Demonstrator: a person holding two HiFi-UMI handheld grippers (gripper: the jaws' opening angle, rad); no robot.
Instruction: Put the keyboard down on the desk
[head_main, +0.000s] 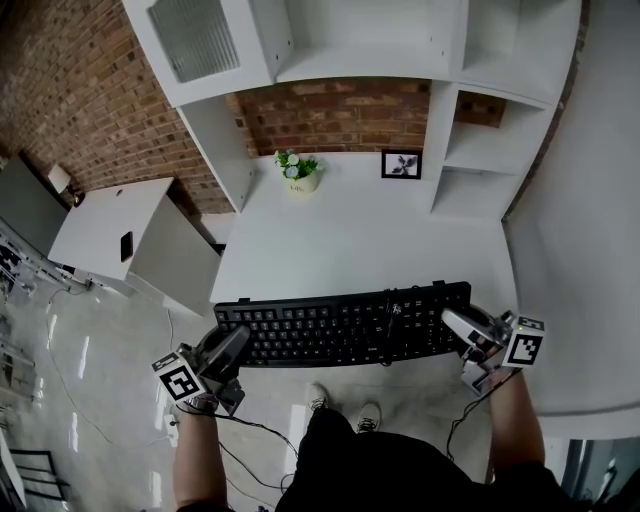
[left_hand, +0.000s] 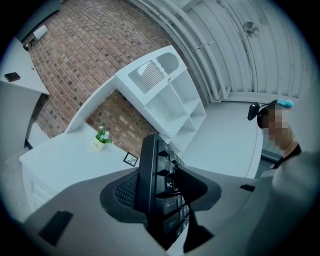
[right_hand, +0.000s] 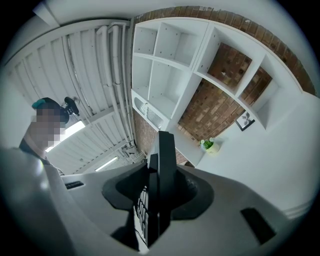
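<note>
A black keyboard (head_main: 340, 325) hangs level between my two grippers, over the front edge of the white desk (head_main: 340, 240). Its near half juts out past the desk toward the floor. A dark cord is wound around it right of the middle. My left gripper (head_main: 230, 350) is shut on the keyboard's left end, and its own view shows that end (left_hand: 156, 180) edge-on between the jaws. My right gripper (head_main: 460, 328) is shut on the right end, and the right gripper view shows the keyboard (right_hand: 162, 170) clamped edge-on there too.
A small potted plant (head_main: 298, 170) and a framed picture (head_main: 401, 164) stand at the back of the desk against the brick wall. White shelving (head_main: 475, 150) rises on the right. A lower side table (head_main: 95, 225) with a dark phone (head_main: 126, 246) stands left. Cables trail on the floor.
</note>
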